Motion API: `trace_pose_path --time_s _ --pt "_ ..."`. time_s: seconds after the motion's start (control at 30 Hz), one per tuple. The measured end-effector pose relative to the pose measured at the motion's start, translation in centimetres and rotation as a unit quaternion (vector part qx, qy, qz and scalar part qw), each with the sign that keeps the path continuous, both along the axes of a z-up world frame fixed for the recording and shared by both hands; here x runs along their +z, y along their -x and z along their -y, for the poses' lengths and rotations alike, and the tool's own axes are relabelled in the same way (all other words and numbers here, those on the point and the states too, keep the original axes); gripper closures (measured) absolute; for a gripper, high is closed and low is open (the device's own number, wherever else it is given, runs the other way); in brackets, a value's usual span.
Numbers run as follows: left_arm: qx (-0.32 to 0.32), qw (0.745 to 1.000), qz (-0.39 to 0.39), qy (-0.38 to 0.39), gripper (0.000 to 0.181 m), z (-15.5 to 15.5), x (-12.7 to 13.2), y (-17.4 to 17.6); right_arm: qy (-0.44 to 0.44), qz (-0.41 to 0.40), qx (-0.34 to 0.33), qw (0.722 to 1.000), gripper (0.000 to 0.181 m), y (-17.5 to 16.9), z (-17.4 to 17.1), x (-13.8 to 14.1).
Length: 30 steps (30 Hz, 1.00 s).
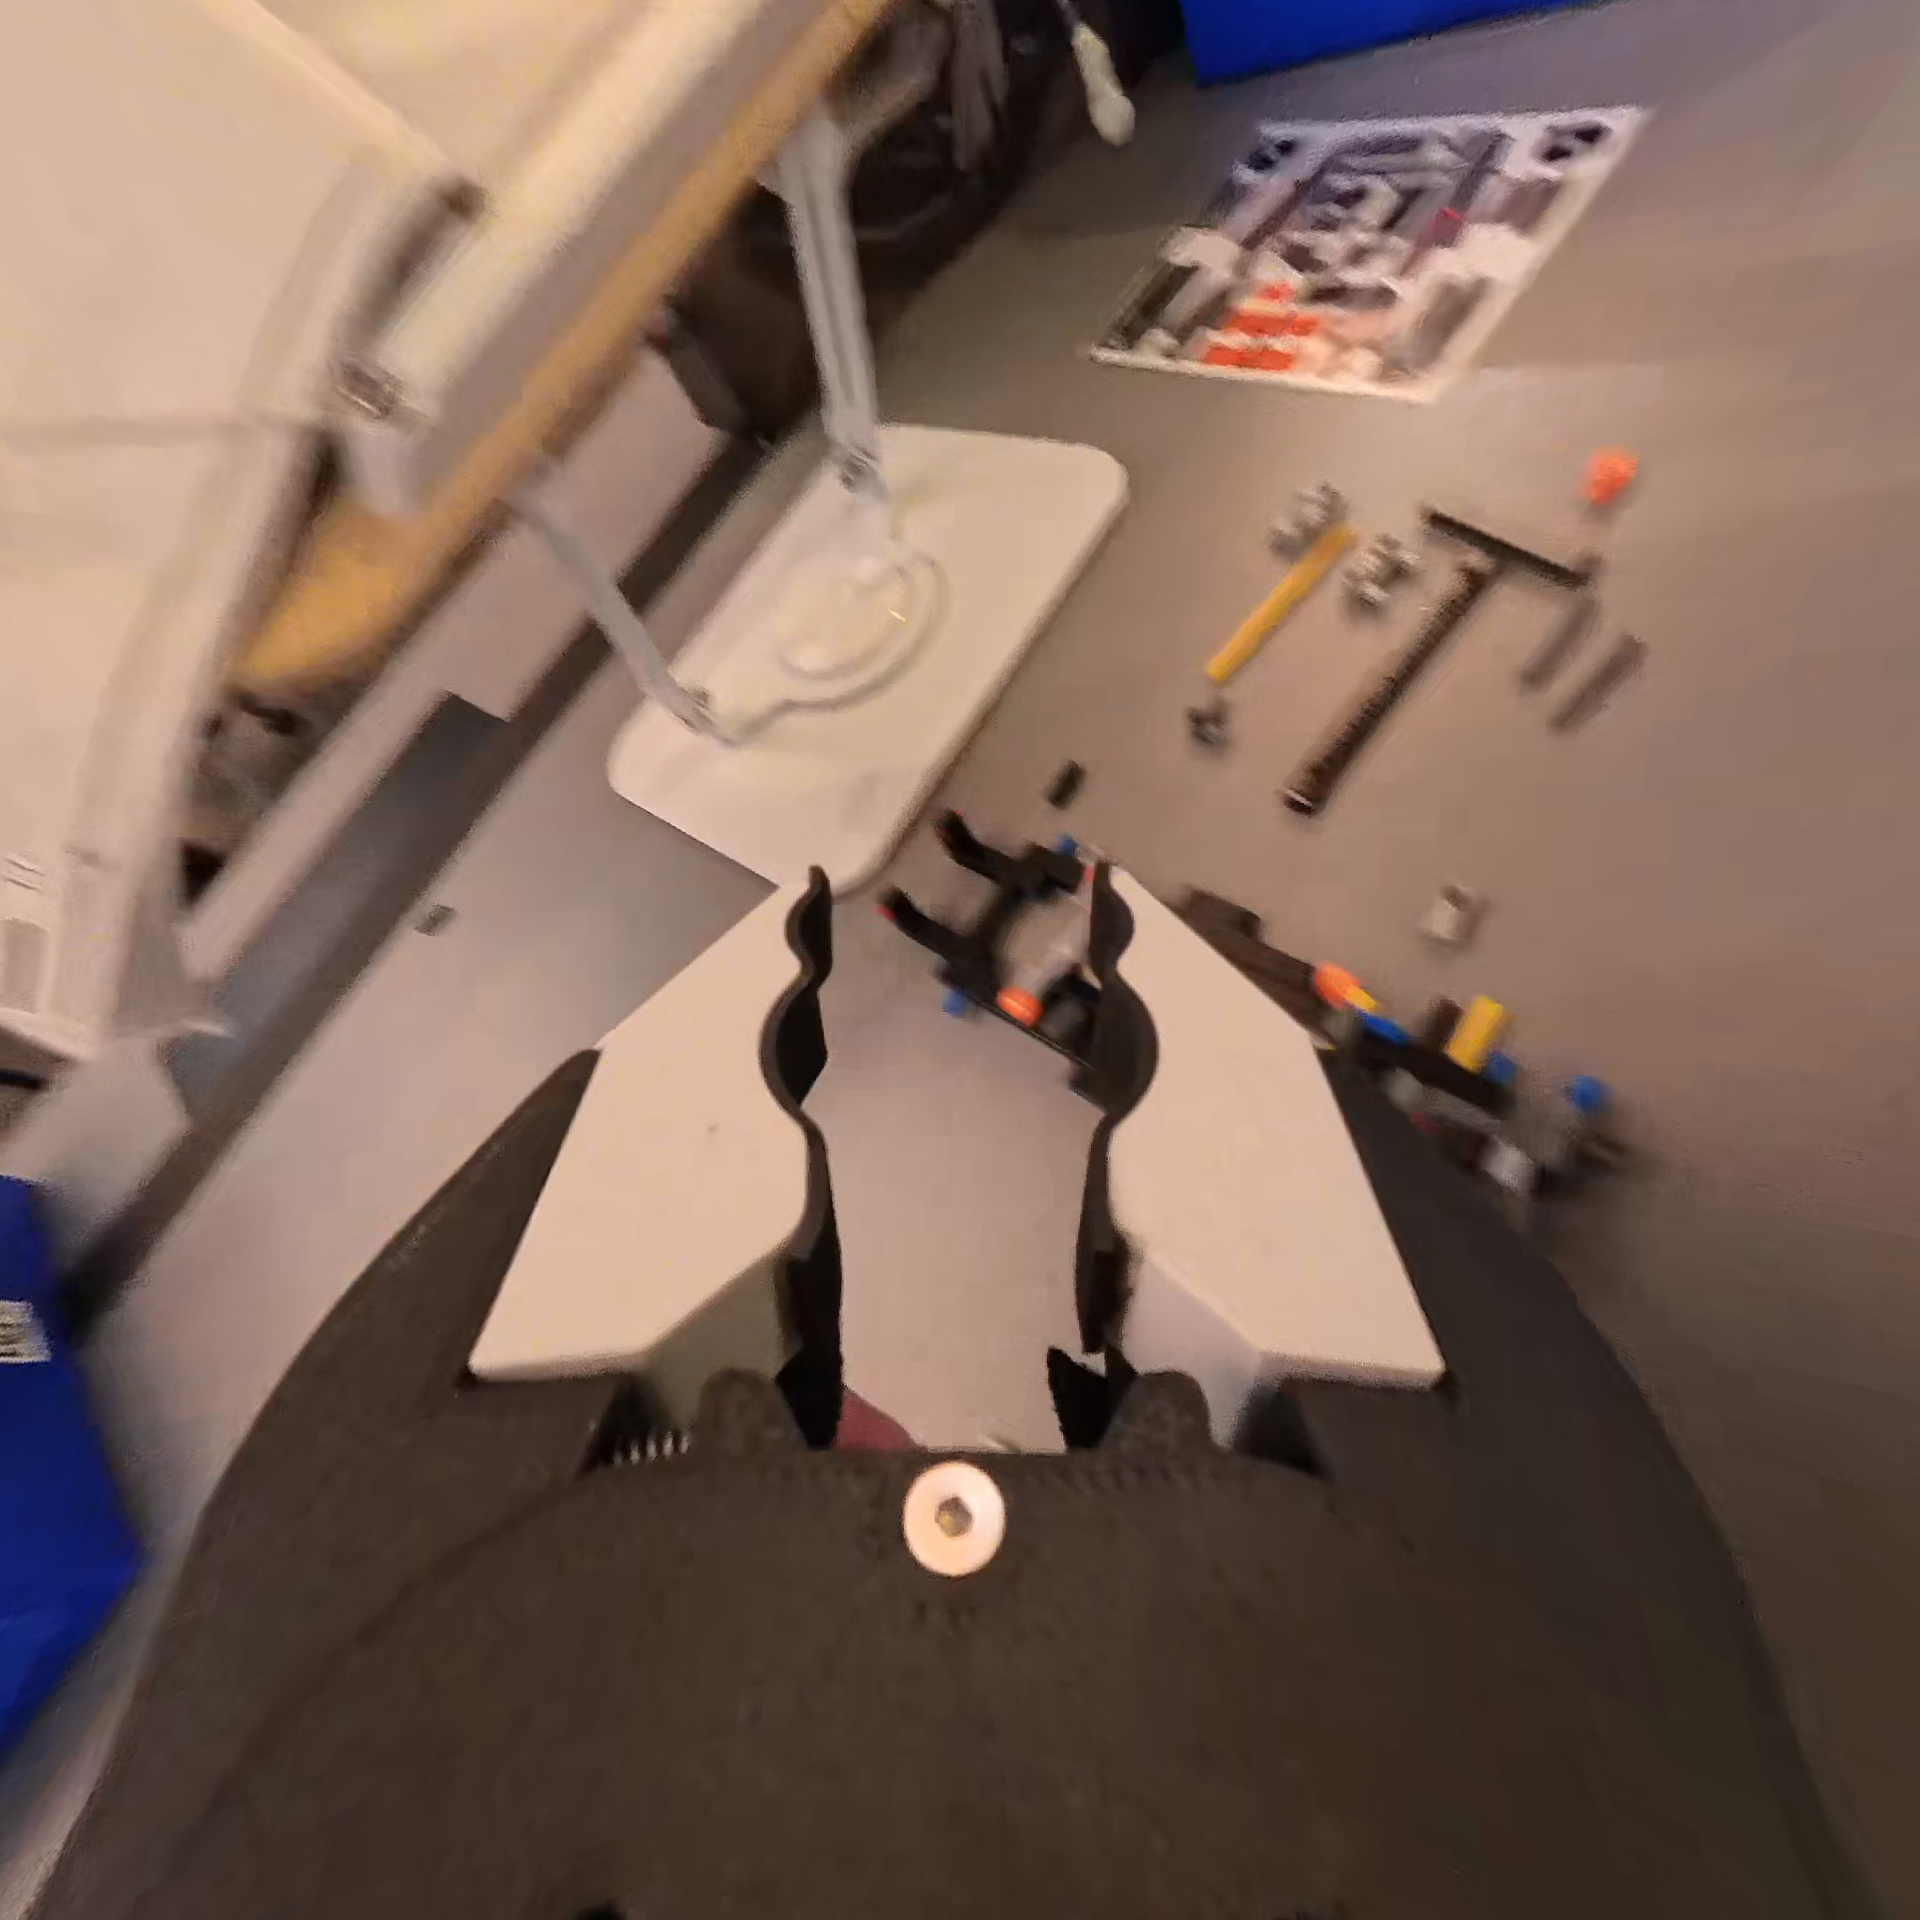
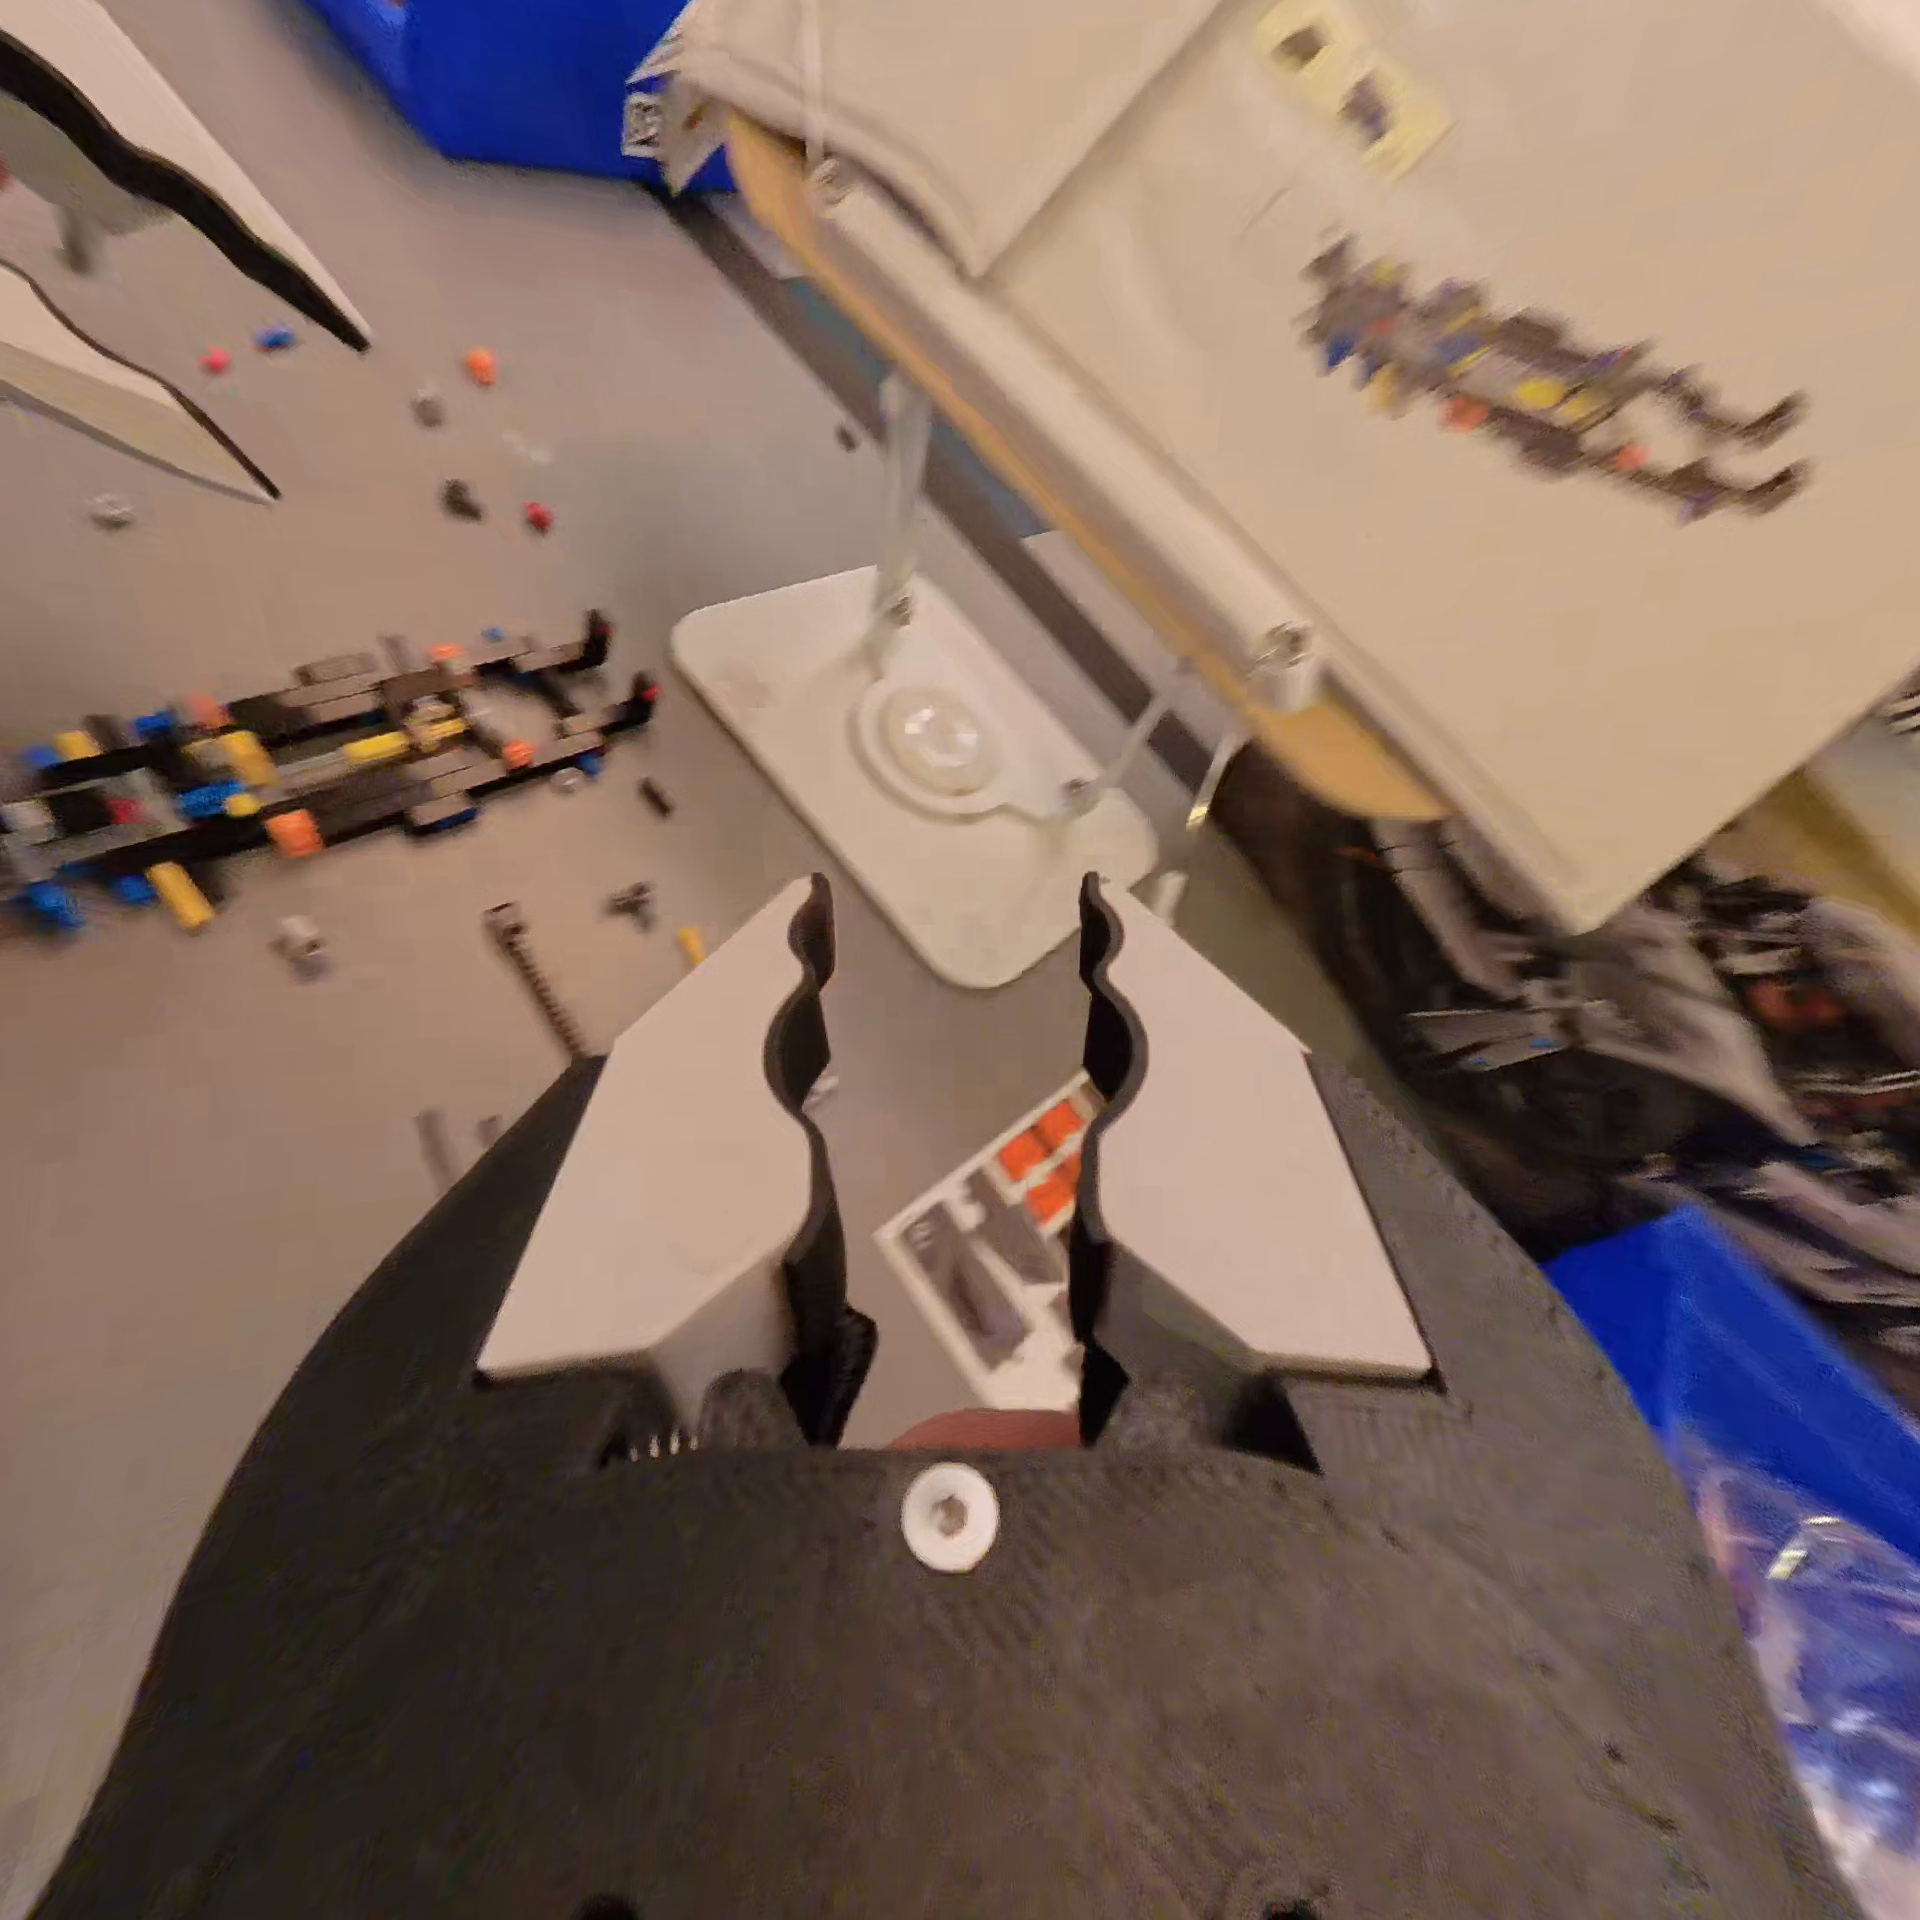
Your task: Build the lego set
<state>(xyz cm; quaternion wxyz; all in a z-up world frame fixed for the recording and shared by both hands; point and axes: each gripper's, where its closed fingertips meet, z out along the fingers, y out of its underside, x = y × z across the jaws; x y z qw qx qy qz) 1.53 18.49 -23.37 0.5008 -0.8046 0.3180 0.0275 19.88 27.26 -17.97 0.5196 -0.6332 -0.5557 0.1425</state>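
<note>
I am holding my left gripper (image 1: 961, 894) and my right gripper (image 2: 956, 899) above the grey table (image 1: 1714, 935), both with their jaws parted and nothing between them. The half-built lego frame (image 2: 312, 769) is lying flat on the table to the left in the right wrist view, a long black lattice of studded beams with yellow, blue and orange pins. I am judging it light and rigid but liable to pop apart at its joints, so I would be gripping across a solid black beam, not the thin forked end. Loose parts are lying nearby: a long black toothed strip (image 1: 1382, 686), a yellow axle (image 1: 1278, 603), small slick plastic pegs. The white stand base (image 2: 914, 769) is looking smooth and hard.
</note>
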Motion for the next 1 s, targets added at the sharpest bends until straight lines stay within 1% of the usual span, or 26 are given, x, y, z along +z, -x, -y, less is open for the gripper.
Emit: trace_pose_path --time_s 0.03,0.1,0.17,0.23,0.27,0.3,0.37,0.43,0.47,0.53,0.63,0.67,0.83,0.9,1.0 --pt "0.016 0.999 -0.004 -0.028 0.133 -1.3 1.6 0.7 -0.014 -0.004 -0.003 1.0 0.135 0.0 -1.0 1.0" --pt "0.031 0.997 -0.005 -0.076 0.139 -3.8 4.9 1.9 -0.036 -0.018 -0.01 0.999 0.135 0.2 -2.9 3.1" --pt "0.034 0.992 -0.027 -0.12 0.139 -6.2 8.1 3.1 -0.055 -0.027 -0.015 0.998 0.136 0.5 -4.9 5.0" --pt "0.014 0.984 -0.086 -0.156 0.139 -8.1 10.5 3.9 -0.06 -0.037 -0.016 0.997 0.136 0.9 -6.7 6.4" --pt "0.012 0.977 -0.129 -0.167 0.14 -9.0 11.2 4.6 -0.065 -0.039 -0.018 0.997 0.137 1.1 -7.6 7.1" --pt "-0.001 0.97 -0.174 -0.17 0.14 -9.8 11.4 5.1 -0.075 -0.041 -0.022 0.996 0.139 1.2 -8.7 7.9" --pt "-0.026 0.957 -0.24 -0.159 0.136 -11.2 10.8 6.0 -0.096 -0.046 -0.024 0.994 0.138 1.6 -10.9 9.5" --pt "-0.048 0.951 -0.269 -0.144 0.141 -12.1 9.9 6.5 -0.11 -0.052 -0.024 0.992 0.136 2.0 -13.3 10.9" --pt "-0.052 0.952 -0.27 -0.133 0.14 -12.4 9.4 6.8 -0.113 -0.056 -0.02 0.992 0.133 2.4 -14.4 11.5" --pt "-0.06 0.954 -0.27 -0.116 0.145 -12.8 8.8 7.0 -0.114 -0.053 -0.009 0.992 0.125 3.2 -16.5 12.1" --pt "-0.067 0.959 -0.26 -0.088 0.146 -13.3 7.5 7.3 -0.114 -0.026 -0.004 0.993 0.101 4.1 -19.8 12.2" --pt "-0.066 0.961 -0.254 -0.086 0.148 -13.4 7.3 7.4 -0.114 -0.018 -0.006 0.993 0.097 4.3 -20.9 12.2" --pt "-0.063 0.964 -0.242 -0.089 0.167 -13.2 6.8 7.3 -0.124 0.023 -0.009 0.992 0.103 4.9 -24.7 12.1" --pt "-0.063 0.964 -0.24 -0.097 0.174 -12.9 6.6 7.2 -0.14 0.035 -0.008 0.99 0.105 5.2 -25.5 12.4" --pt "-0.057 0.967 -0.227 -0.1 0.178 -12.6 6.4 7.2 -0.131 0.044 -0.001 0.99 0.106 5.5 -26.2 12.6"
